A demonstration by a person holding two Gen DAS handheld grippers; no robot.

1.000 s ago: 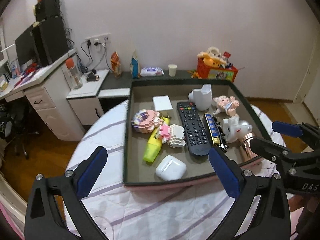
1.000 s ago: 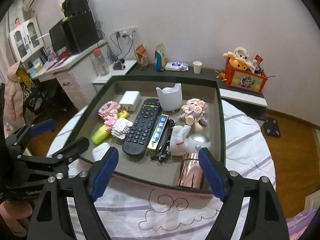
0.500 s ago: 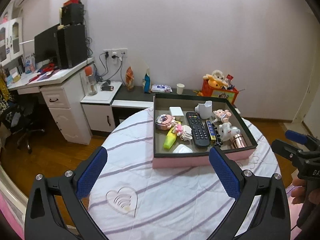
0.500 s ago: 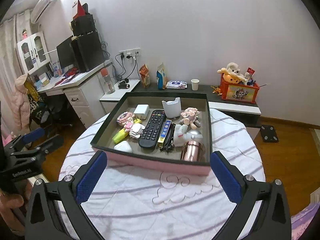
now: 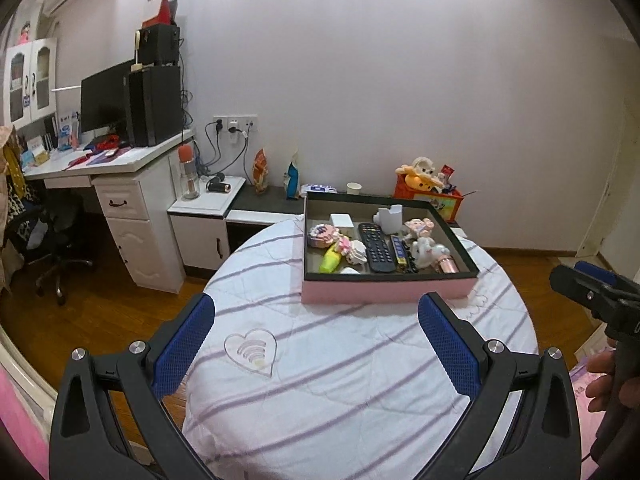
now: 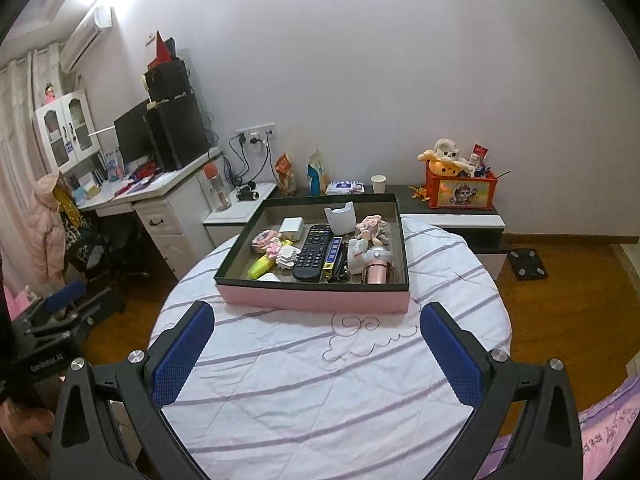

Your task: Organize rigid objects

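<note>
A pink box with a dark rim point(image 5: 384, 293) point(image 6: 320, 300) stands at the far side of a round table covered in a striped white cloth point(image 5: 360, 368) point(image 6: 320, 380). Inside lie a black remote point(image 5: 374, 247) point(image 6: 314, 252), a yellow highlighter point(image 5: 330, 260), a rose-gold cylinder point(image 6: 376, 272), small figurines, a white cube and a white holder. My left gripper point(image 5: 316, 344) hangs open over the near cloth, well short of the box. My right gripper point(image 6: 316, 348) is open too, nothing between its blue pads point(image 6: 448, 360). Each gripper shows at the edge of the other's view.
A white desk point(image 5: 120, 184) with a monitor and black tower stands at the left, an office chair point(image 5: 52, 248) beside it. A low cabinet point(image 6: 452, 216) along the wall carries an orange toy box point(image 6: 460, 188), snack bags and a paper cup. Wood floor surrounds the table.
Both grippers have pulled back and up from right over the box; the box now looks small and far. The right jaws stand wider than a second ago. Box contents unchanged.
</note>
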